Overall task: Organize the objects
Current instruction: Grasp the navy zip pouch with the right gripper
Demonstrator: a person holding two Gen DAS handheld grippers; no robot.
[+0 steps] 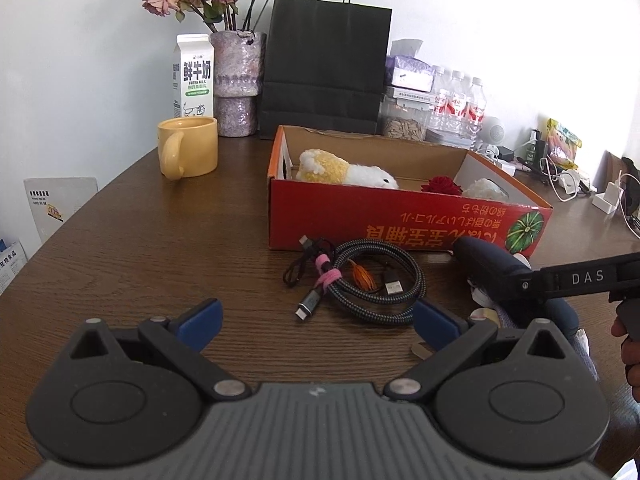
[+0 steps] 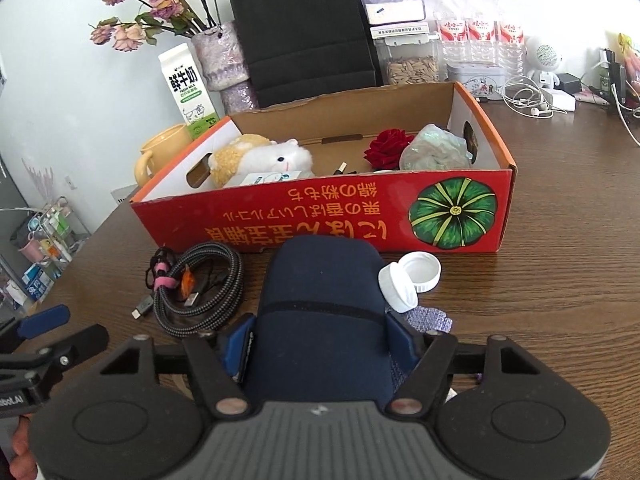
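Right now the right gripper grasps the navy pouch with its long axis pointing far toward the red cardboard box just beyond on the surface, while the left gripper hovers released near the coiled cables.

Two hand-held grippers in black, grey and blue

The left gripper has a ribbed grey body, two round black discs, black linkage arms with silver pivot pins, triangular cut-outs near the outer ends, and blue padded fingers. The right gripper is built alike, with the same grey ribbed centre, black discs and blue pads. From the left wrist view its black side bar bears white letters "DAS". A black clamp with small screws shows at the right view's left edge.
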